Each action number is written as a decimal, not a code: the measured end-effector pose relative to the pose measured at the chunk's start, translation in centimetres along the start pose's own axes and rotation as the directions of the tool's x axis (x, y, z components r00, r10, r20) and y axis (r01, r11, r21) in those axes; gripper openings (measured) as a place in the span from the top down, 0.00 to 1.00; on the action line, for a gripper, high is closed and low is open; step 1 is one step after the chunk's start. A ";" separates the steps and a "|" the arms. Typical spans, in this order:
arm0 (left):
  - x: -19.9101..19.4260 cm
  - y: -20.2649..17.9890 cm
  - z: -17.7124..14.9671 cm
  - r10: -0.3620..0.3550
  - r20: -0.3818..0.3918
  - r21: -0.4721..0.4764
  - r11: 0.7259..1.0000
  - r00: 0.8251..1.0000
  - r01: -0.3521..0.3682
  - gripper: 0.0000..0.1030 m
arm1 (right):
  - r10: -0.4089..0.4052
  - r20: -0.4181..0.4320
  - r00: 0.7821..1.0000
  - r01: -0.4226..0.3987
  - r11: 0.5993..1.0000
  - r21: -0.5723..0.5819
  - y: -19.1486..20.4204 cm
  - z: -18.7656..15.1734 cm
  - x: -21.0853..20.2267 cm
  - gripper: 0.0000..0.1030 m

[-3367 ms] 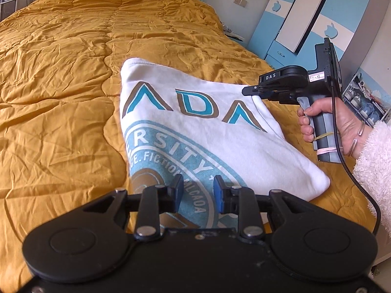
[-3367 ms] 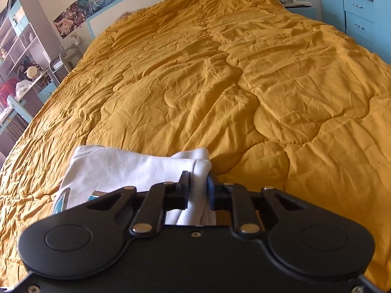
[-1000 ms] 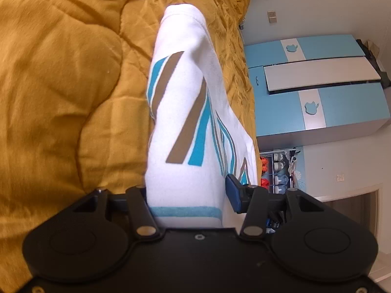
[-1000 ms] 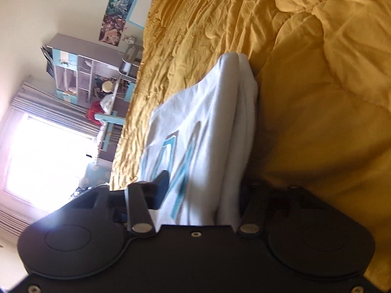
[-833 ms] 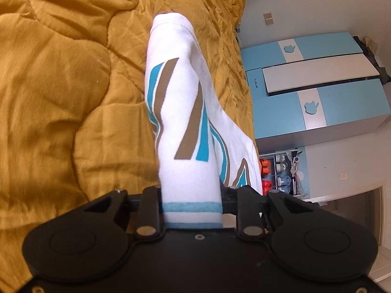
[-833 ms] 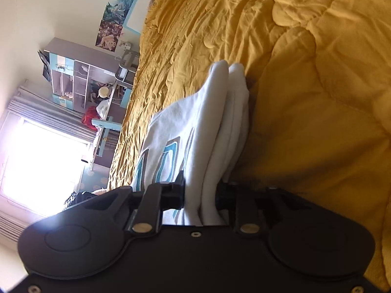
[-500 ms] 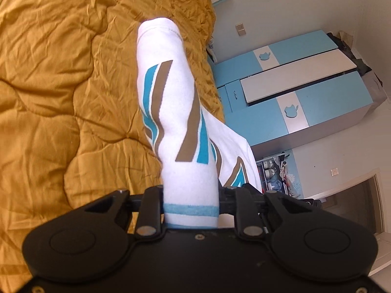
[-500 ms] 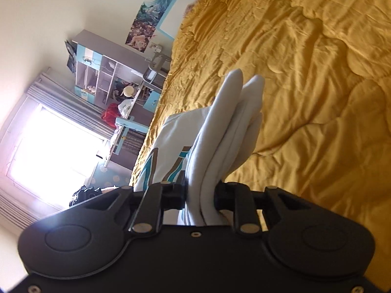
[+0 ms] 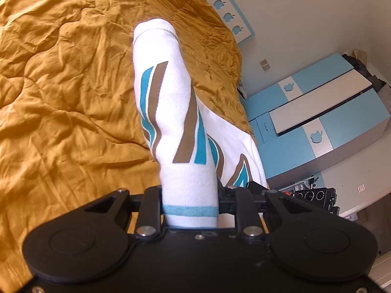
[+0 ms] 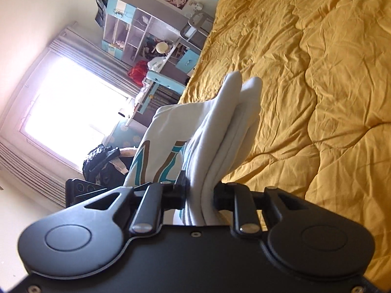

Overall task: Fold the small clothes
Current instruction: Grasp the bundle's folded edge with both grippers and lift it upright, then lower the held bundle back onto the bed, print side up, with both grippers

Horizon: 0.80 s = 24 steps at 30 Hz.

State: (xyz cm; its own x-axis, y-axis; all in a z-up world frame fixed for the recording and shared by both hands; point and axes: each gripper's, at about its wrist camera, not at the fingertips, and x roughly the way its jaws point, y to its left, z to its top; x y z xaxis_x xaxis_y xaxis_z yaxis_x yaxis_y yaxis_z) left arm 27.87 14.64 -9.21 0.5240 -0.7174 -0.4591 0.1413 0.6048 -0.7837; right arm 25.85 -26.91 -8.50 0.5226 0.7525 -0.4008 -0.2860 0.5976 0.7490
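Left wrist: left hand-held gripper (image 9: 190, 193) clamps white sweatshirt (image 9: 171, 112); right hand-held gripper (image 10: 200, 190) likewise.

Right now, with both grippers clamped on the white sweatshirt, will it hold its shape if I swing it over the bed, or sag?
The white sweatshirt is probably floppy: in the left wrist view it bows between the grips. It looks thick; stacked layers bulge from the right gripper, so slipping seems unlikely. Unheld fabric beyond the left gripper would likely droop toward the orange quilt.
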 end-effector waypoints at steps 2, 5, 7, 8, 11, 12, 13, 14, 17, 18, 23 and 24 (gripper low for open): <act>0.1 3.0 -0.1 0.015 -0.005 -0.022 1.000 1.000 -0.015 0.81 | -0.038 -0.022 0.999 0.038 0.999 0.005 -0.8 -1.0 2.0 0.80; 2.0 7.7 -0.6 0.023 -0.035 -0.115 0.993 0.999 -0.027 0.80 | -0.098 -0.045 0.994 0.099 0.994 0.036 -2.6 -1.6 4.5 0.81; 2.7 10.7 -0.8 0.063 -0.049 -0.158 0.985 0.997 -0.070 0.77 | -0.136 -0.072 0.988 0.142 0.986 0.086 -4.4 -1.8 6.1 0.81; 2.8 11.7 -0.9 0.066 -0.055 -0.174 0.982 0.996 -0.074 0.69 | -0.142 -0.080 0.987 0.150 0.983 0.105 -5.1 -1.9 6.5 0.81; 1.5 13.3 -0.8 0.013 -0.048 -0.228 0.973 0.999 -0.023 0.66 | -0.141 -0.097 0.985 0.150 0.983 0.101 -5.8 -1.9 6.6 0.79; 0.5 13.0 -0.6 0.013 -0.051 -0.220 0.975 0.999 -0.025 0.66 | -0.146 -0.100 0.984 0.155 0.984 0.086 -5.7 -1.9 6.2 0.75; -0.5 12.4 -0.4 0.038 -0.046 -0.191 0.981 0.998 -0.046 0.63 | -0.152 -0.102 0.983 0.161 0.984 0.080 -5.6 -1.7 5.9 0.73; -1.4 11.8 -0.2 0.067 -0.037 -0.161 0.984 0.997 -0.072 0.62 | -0.168 -0.093 0.981 0.176 0.981 0.077 -5.3 -1.5 5.1 0.73; -5.0 7.5 -0.7 0.192 0.033 -0.015 0.981 0.981 -0.191 0.59 | -0.178 -0.027 0.984 0.178 0.984 -0.010 -2.8 -1.3 2.4 0.73; -5.7 6.2 -1.3 0.190 0.062 0.030 0.981 0.980 -0.192 0.59 | -0.174 -0.013 0.985 0.173 0.983 -0.060 -1.5 -1.7 1.7 0.73; -5.1 1.5 -6.5 0.042 0.091 0.123 0.991 0.995 -0.053 0.57 | -0.115 -0.020 0.993 0.105 0.955 -0.276 3.8 -5.5 0.7 0.70; -4.6 1.6 -7.7 0.042 0.088 0.120 0.991 0.995 -0.052 0.56 | -0.112 -0.033 0.993 0.097 0.949 -0.302 4.2 -6.3 0.9 0.70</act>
State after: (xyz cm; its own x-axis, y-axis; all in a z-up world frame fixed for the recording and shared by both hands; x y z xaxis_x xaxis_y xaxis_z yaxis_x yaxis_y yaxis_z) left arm 19.25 16.23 -11.61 0.6013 -0.6582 -0.4529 0.2138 0.6787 -0.7026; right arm 20.06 -21.97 -9.05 0.5247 0.6898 -0.4990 -0.4630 0.7230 0.5126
